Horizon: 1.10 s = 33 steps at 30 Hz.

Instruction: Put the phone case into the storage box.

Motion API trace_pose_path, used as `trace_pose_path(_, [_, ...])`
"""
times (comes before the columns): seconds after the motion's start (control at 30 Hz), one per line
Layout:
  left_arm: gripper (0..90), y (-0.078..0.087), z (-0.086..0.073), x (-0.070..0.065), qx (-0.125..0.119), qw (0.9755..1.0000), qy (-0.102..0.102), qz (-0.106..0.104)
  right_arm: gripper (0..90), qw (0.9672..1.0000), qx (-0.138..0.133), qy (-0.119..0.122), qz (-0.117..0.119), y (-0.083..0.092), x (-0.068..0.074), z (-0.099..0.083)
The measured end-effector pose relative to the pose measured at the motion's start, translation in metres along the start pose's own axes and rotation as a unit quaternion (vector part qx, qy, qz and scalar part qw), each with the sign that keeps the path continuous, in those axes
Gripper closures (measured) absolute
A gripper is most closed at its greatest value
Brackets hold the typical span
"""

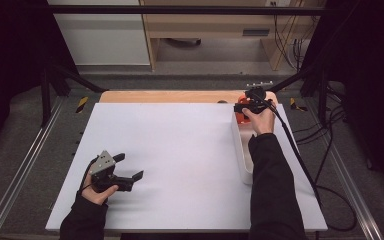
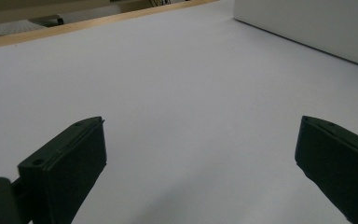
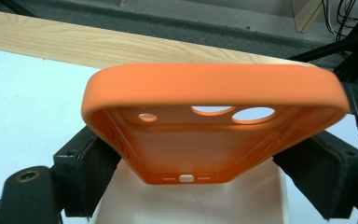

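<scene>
Up at two o'clock on the counter (image 1: 180, 150), the right gripper (image 1: 247, 106) has an orange phone case (image 3: 214, 126) clamped between its jaws, one black pad pressed on each long side. In the right gripper view the case sits open side up, camera cut-outs at its far end, charging-port slot at the near end, and it hangs over the white bin (image 1: 242, 150) that runs along the counter's right edge. The pale inside of that bin shows just beneath the case. Beyond it, at twelve o'clock, the wooden strip (image 3: 98, 44) of the counter's back edge crosses the view.

Over at seven o'clock, the left gripper (image 1: 125, 170) is low over the white surface, held in the person's left hand (image 1: 97, 192), its jaws spread wide with nothing between them. The left gripper view looks across bare white counter toward the bin's side wall at one o'clock. The two grippers are well apart.
</scene>
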<state>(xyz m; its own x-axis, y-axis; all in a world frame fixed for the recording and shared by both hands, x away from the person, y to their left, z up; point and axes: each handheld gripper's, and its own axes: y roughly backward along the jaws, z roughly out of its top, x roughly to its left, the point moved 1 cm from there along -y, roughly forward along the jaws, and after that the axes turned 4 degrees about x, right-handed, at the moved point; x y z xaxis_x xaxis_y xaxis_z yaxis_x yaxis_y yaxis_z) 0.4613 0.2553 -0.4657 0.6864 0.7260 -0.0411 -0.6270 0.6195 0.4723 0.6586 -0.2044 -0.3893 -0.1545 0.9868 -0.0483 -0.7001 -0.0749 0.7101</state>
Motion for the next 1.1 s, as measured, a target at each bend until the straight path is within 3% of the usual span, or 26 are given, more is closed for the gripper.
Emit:
trace_pose_path(0.9, [1.7, -0.0013, -0.0008, -0.0003, 0.003, 1.0, -0.001, 0.0, 14.5, 1.0, 0.002, -0.008, -0.004, -0.0109, 0.0003, -0.0039])
trace_pose_path(1.03, [1.7, -0.0016, -0.001, -0.0003, 0.004, 1.0, -0.002, -0.001, 3.6, 1.0, -0.001, -0.006, 0.005, -0.0109, 0.0004, -0.0034])
trace_pose_path(1.1, [1.7, -0.0017, -0.0011, -0.0004, 0.005, 1.0, -0.002, -0.001, 2.2, 1.0, -0.005, -0.004, 0.005, -0.01, 0.0001, -0.0032])
